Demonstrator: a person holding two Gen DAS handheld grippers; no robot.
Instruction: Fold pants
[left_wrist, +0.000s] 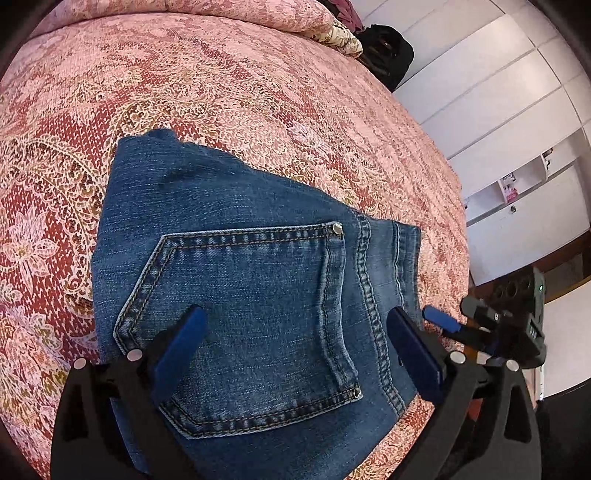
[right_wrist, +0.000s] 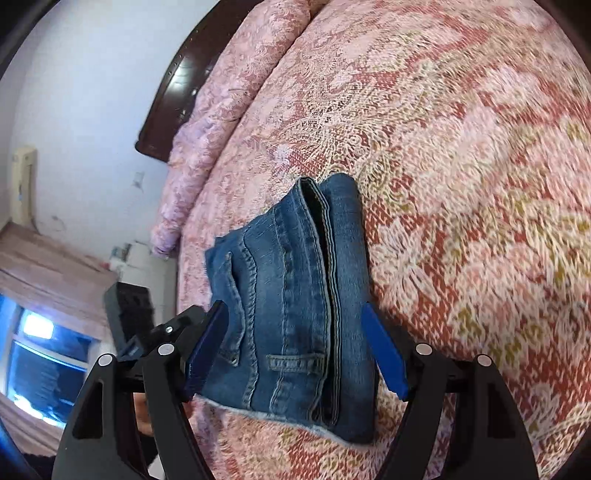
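Blue jeans (left_wrist: 240, 266) lie folded into a thick stack on the pink and red patterned bedspread (left_wrist: 221, 85), a back pocket (left_wrist: 251, 325) facing up. My left gripper (left_wrist: 295, 312) hovers over the pocket, open wide, with nothing pressed between its blue pads. In the right wrist view the same jeans (right_wrist: 291, 295) show their stacked folded edges and a belt loop. My right gripper (right_wrist: 293, 305) stands open at the waistband end, its pads on either side of the stack without squeezing it. One of its blue fingers (left_wrist: 441, 320) shows just off the jeans' right edge.
The bedspread (right_wrist: 461, 184) stretches far beyond the jeans. A matching pillow roll (right_wrist: 221, 110) and a dark headboard (right_wrist: 173, 92) lie at the head. A black bag (left_wrist: 388, 51) sits at the bed's far corner, beside white cupboards (left_wrist: 498, 129). A window (right_wrist: 40, 354) glows low on the left.
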